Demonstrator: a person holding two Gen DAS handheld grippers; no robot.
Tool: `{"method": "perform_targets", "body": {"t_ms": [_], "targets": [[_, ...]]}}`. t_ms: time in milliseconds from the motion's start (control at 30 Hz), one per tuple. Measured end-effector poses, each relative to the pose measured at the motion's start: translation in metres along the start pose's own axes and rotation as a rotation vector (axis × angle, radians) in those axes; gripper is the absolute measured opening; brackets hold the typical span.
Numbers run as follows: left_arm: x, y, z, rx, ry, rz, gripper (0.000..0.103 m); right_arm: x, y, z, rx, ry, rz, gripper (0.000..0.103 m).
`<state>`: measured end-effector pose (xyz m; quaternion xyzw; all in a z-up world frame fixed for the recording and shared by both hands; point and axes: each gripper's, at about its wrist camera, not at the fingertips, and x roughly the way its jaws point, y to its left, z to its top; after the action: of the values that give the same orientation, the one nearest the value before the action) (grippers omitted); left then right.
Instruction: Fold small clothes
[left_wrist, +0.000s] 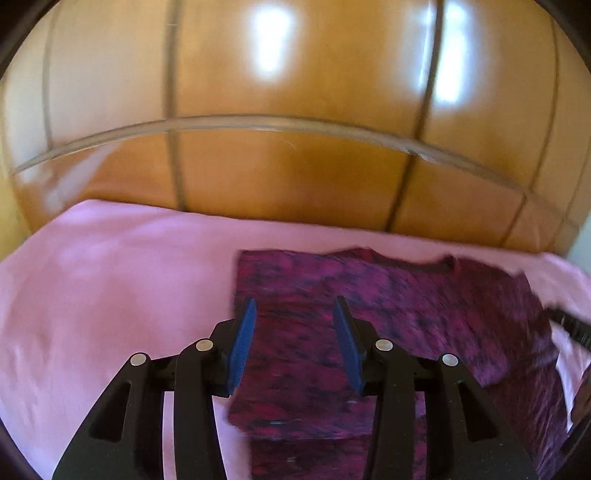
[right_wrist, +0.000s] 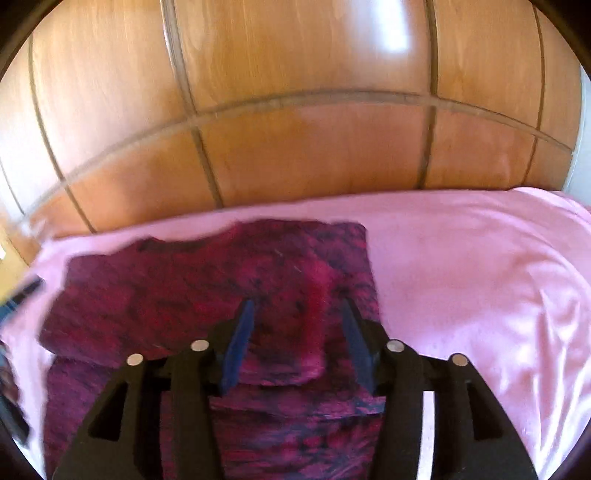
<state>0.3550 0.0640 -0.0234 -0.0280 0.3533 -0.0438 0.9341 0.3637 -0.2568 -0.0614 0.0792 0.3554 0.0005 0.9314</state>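
Blur covers both views, esp. the cloth edges and the wooden wardrobe (left_wrist: 295, 166) at the back. At far right of the left view a dark object (left_wrist: 570, 325) is cut off; cannot tell what it is. Near part of the shirt (left_wrist: 388, 295) is hidden behind each gripper's body. Shirt is magenta-red w/ dark mottled marks, folded, w/ layers overlapping, neckline at its far edge. It lies flat on the pink sheet (left_wrist: 110, 295), near the wardrobe side. Left gripper (left_wrist: 294, 314) has jaws apart, nothing between them, above the shirt's left edge. Right gripper (right_wrist: 297, 314) also has jaws apart, empty, above the shirt's right part.
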Motion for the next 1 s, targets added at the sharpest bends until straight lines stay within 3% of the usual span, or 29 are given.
{"method": "perform_targets", "body": {"t_ms": [133, 233, 400, 600, 633, 700, 867, 933, 1000], "targets": [[0.032, 0.007, 0.002, -0.07, 0.111, -0.023, 0.042, 0.022, 0.026, 0.007, -0.062, 0.054, 0.043, 0.062], [0.049, 0.021, -0.013, -0.115, 0.158, -0.016, 0.042, 0.059, 0.036, -0.007, -0.105, 0.151, 0.041, 0.065], [0.045, 0.016, -0.038, -0.083, 0.095, 0.021, 0.042, 0.062, 0.044, -0.029, -0.198, 0.041, 0.003, 0.067], [0.033, 0.002, -0.027, -0.067, 0.092, 0.093, 0.042, 0.058, 0.043, -0.032, -0.199, 0.035, -0.003, 0.067], [0.026, -0.002, -0.029, -0.06, 0.086, 0.103, 0.05, 0.058, 0.044, -0.033, -0.201, 0.032, -0.007, 0.067], [0.011, -0.005, -0.034, -0.057, 0.066, 0.108, 0.056, 0.056, 0.045, -0.035, -0.204, 0.026, -0.015, 0.067], [-0.023, -0.014, -0.041, -0.035, 0.004, 0.108, 0.057, 0.043, 0.049, -0.033, -0.2, 0.039, -0.033, 0.07], [-0.037, -0.016, -0.043, -0.027, -0.019, 0.099, 0.057, 0.029, 0.047, -0.031, -0.165, 0.043, -0.015, 0.078], [-0.05, -0.018, -0.044, -0.016, -0.047, 0.09, 0.057, 0.014, 0.046, -0.033, -0.143, 0.031, 0.006, 0.079]]}}
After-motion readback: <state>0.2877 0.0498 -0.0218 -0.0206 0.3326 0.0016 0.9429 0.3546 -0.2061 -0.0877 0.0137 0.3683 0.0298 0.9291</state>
